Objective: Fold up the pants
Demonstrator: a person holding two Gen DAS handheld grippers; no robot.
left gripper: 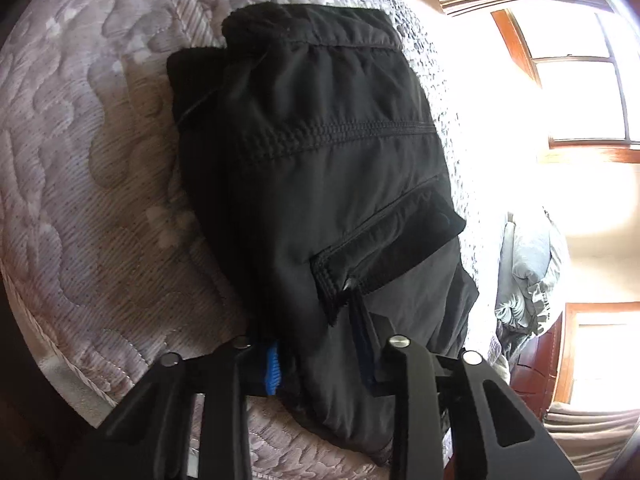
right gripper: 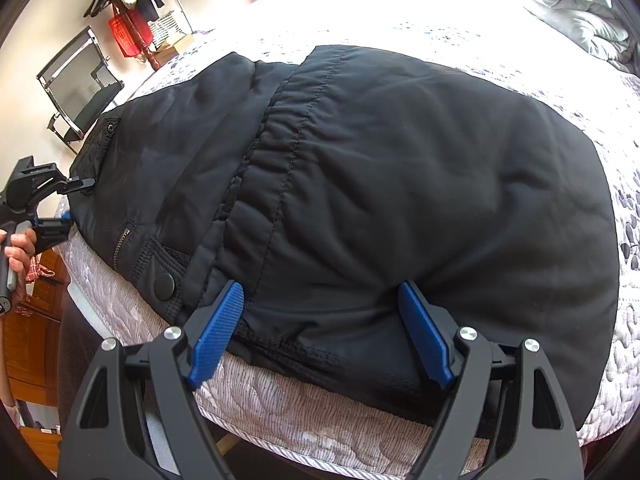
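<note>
Black pants (right gripper: pixel 380 184) are found lying part-folded on the quilted mattress (right gripper: pixel 280 412), near edge of garment along the mattress edge nearest both grippers. Long axis of the bundle is judged to run side-to-side in the right wrist view, i.e. from left gripper's end toward the far right of the mattress. Left gripper (left gripper: pixel 320 356) is seen at the garment's left end; cloth lies between its jaws, blue pad (left gripper: pixel 272 368) partly buried in fabric, jaws drawn close together, so a pinch on the pants' edge is judged, though actual pad contact is partly hidden. In the right wrist view the same gripper (right gripper: pixel 66 204) is noted at the bundle's left end, held by a hand (right gripper: pixel 18 248). Right gripper (right gripper: pixel 320 328) is spread wide; its blue pads (right gripper: pixel 218 332) straddle the near hem, one either side of a fold, not pressed on it. Pants thus lie ahead of and just under the right gripper, w/ nothing pinched. Left gripper is nearer a secured hold; next fold is judged to depend on the right jaws being closed on the hem.
</note>
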